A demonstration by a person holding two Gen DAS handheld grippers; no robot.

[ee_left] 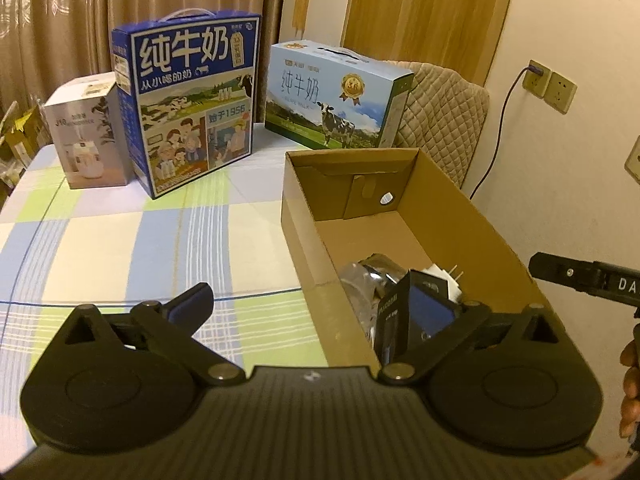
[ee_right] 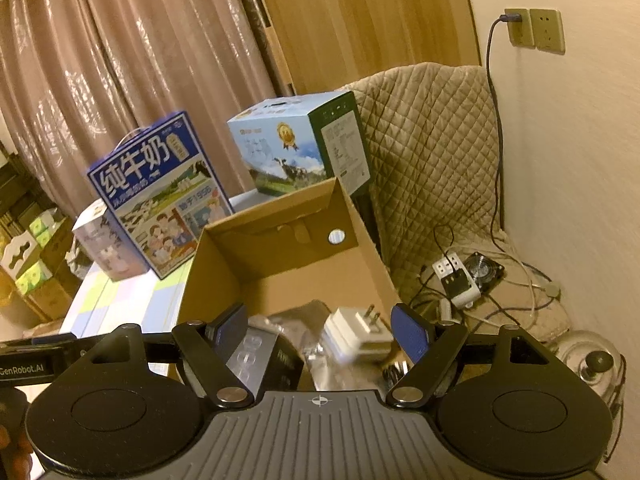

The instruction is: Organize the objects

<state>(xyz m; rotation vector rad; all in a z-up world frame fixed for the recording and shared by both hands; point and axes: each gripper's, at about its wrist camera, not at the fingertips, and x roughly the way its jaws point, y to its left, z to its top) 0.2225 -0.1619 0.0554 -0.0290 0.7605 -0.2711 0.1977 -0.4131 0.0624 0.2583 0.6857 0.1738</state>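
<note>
Left wrist view: left gripper [ee_left: 320, 308] spread, empty, at near wall of cardboard box [ee_left: 304, 216]. Black carton [ee_left: 412, 312], clear plastic wrap [ee_left: 360, 280] already inside box (judged: packing mostly done).

Right wrist view: right gripper [ee_right: 320, 332] spread, empty, over box; white charger plug [ee_right: 356, 330] inside. Milk cartons [ee_right: 160, 192] beyond box, unpacked.

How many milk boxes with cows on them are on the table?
2. The dark blue milk box stands upright at the back of the table beside a small white box. The light blue milk box stands behind the open cardboard box. None seem hidden.
</note>
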